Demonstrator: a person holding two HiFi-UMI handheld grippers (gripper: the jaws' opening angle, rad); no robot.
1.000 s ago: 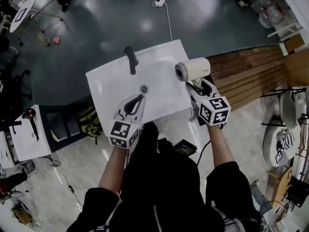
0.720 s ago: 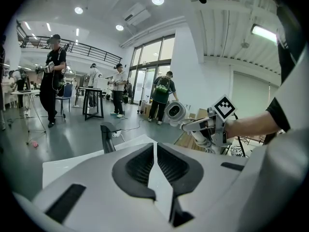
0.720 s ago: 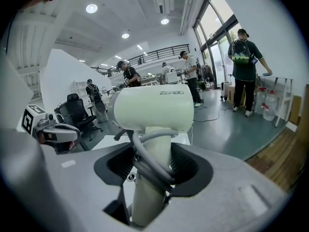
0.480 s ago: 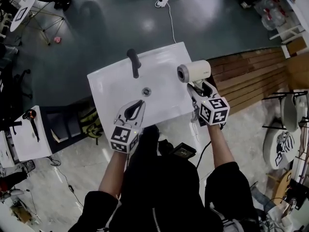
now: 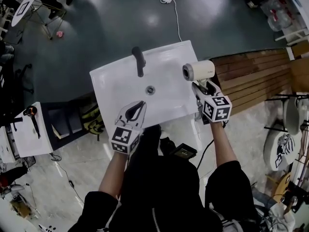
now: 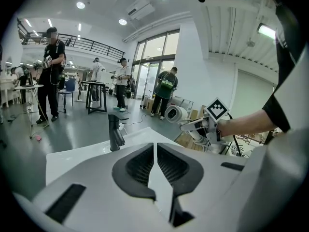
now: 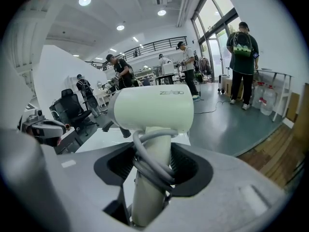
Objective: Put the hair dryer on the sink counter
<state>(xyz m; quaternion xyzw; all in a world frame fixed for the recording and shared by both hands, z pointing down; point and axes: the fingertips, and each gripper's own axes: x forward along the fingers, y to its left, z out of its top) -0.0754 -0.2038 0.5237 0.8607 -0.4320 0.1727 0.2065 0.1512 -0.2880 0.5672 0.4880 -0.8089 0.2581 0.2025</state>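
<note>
Hair dryer (image 5: 199, 70): handle clamped in my right gripper (image 5: 202, 88), over 3 o'clock edge of sink counter (image 5: 116, 81); placing not yet done.

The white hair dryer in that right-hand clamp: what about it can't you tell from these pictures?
- Handle bottom: in the right gripper view the white hair dryer disappears below the right gripper; in the head view that gripper covers it.
- Plug of the grey cord: the cord is wound round the handle, and its end shows in no view.
- Gap to the white sink counter: the head view looks from above, so touching or hovering is unclear.
</note>
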